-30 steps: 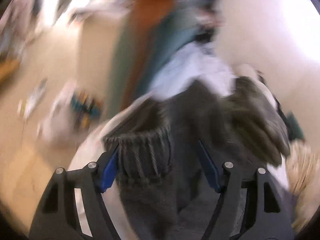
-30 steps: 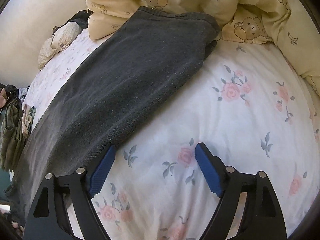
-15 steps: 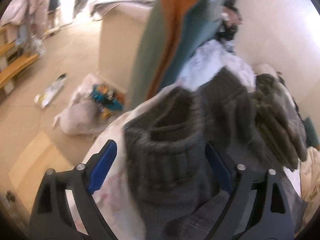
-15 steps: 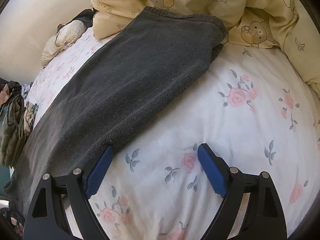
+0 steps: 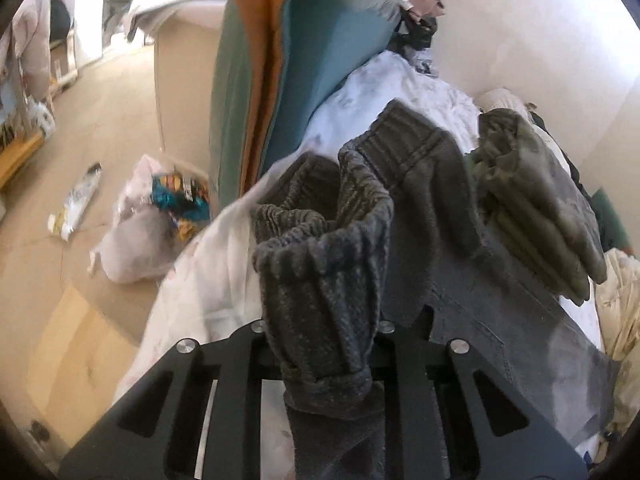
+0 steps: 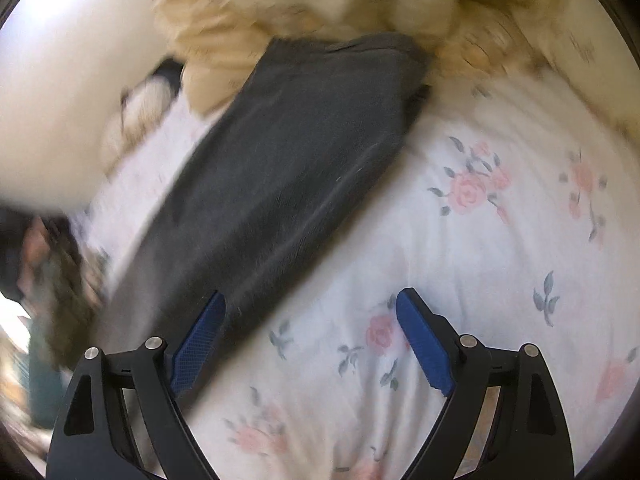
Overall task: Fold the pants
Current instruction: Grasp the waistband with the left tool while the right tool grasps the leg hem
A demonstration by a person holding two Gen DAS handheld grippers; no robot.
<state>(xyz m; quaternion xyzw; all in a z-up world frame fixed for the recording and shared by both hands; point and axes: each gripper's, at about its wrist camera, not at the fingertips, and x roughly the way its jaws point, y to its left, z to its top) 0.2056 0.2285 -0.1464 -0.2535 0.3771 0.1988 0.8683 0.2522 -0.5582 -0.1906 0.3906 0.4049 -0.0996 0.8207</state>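
Dark grey pants (image 6: 288, 168) lie stretched across a white floral bedsheet (image 6: 480, 240). In the left wrist view my left gripper (image 5: 320, 328) is shut on the ribbed waistband (image 5: 320, 256) of the pants and holds it bunched and raised; its pads are hidden by the cloth. In the right wrist view my right gripper (image 6: 310, 340) is open and empty, low over the sheet, with its left finger (image 6: 200, 340) at the edge of the pant leg. The leg end lies against a yellow quilt (image 6: 320, 8).
A folded olive garment (image 5: 536, 200) lies beside the pants. Green and orange cloth (image 5: 272, 60) hangs at the bed's end. A white plastic bag (image 5: 140, 232) and a wrapper (image 5: 76, 200) lie on the floor left of the bed. A wall (image 5: 540, 32) borders the bed.
My left gripper has closed on the waistband, which it straddled open before, and lifted it. My right gripper has shifted toward the pant leg; its view is blurred by motion.
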